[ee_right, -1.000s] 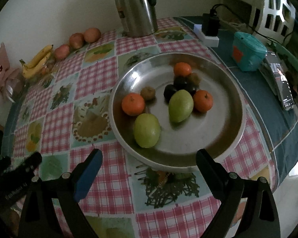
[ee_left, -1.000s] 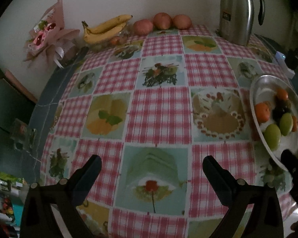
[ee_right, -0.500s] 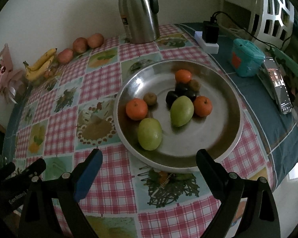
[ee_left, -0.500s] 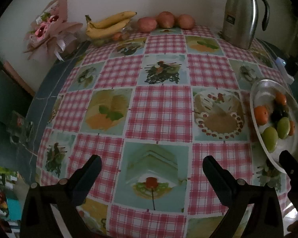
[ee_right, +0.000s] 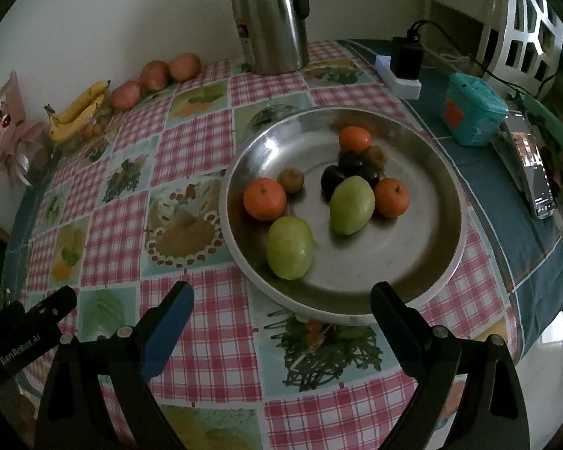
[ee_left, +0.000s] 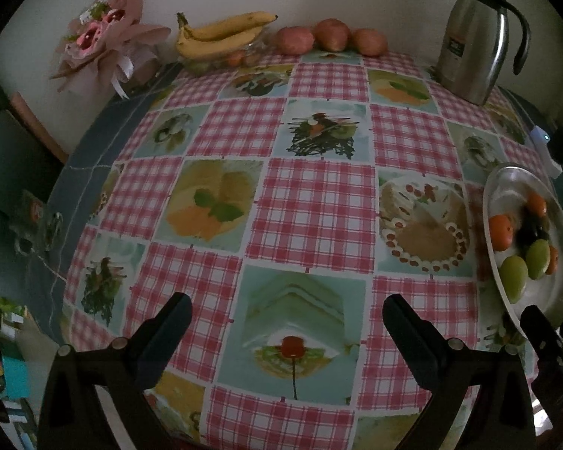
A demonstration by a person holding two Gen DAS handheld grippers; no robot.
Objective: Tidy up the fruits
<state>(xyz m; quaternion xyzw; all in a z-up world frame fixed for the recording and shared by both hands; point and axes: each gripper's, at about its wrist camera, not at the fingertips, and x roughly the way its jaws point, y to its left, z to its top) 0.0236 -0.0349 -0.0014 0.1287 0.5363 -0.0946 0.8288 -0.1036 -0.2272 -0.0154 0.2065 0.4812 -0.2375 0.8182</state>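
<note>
dim room light, heavy fisheye bend, dark vignette corners, soft edges

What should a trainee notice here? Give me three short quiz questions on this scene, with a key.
1. True or false: the right tongs grip a green fruit.
2. How many orange fruits lie in the metal plate?
3. The bananas lie: A) in the plate, B) by the wall, C) between the left tongs.

Key: 1 false, both tongs are open and empty. 2 three. 3 B, beside three reddish fruits.
</note>
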